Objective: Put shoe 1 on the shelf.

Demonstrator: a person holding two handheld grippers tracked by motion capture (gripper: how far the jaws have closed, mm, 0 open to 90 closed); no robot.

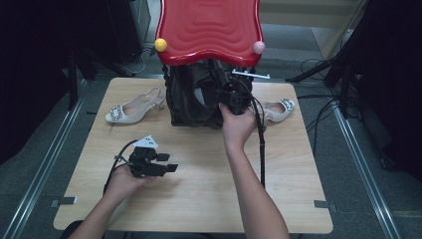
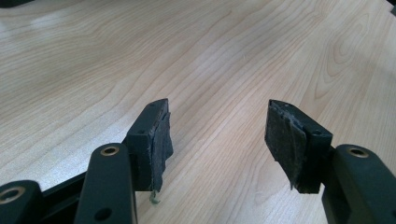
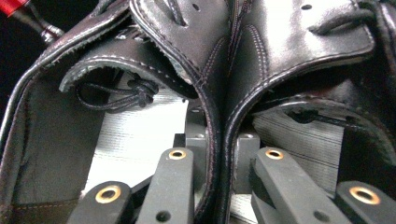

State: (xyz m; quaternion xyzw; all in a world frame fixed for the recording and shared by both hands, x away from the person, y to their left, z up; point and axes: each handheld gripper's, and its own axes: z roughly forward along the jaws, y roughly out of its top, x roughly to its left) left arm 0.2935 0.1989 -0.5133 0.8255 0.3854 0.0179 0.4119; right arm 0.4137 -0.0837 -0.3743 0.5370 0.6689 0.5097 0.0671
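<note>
A pair of black leather boots stands at the table's far edge, under a red chair seat. My right gripper reaches in from the right, and its jaws pinch the two boots' adjoining inner edges together. In the right gripper view the right gripper is shut on that doubled leather, with grey insoles showing inside both boots. My left gripper lies low over the wooden table near the front left. In its own view the left gripper is open, with bare wood between the pads.
A beige slingback heel with a jewelled buckle lies at the far left of the table. Its partner lies at the far right behind the right hand. A yellow ball and a pink ball cap the chair's front corners. Cables trail to the floor.
</note>
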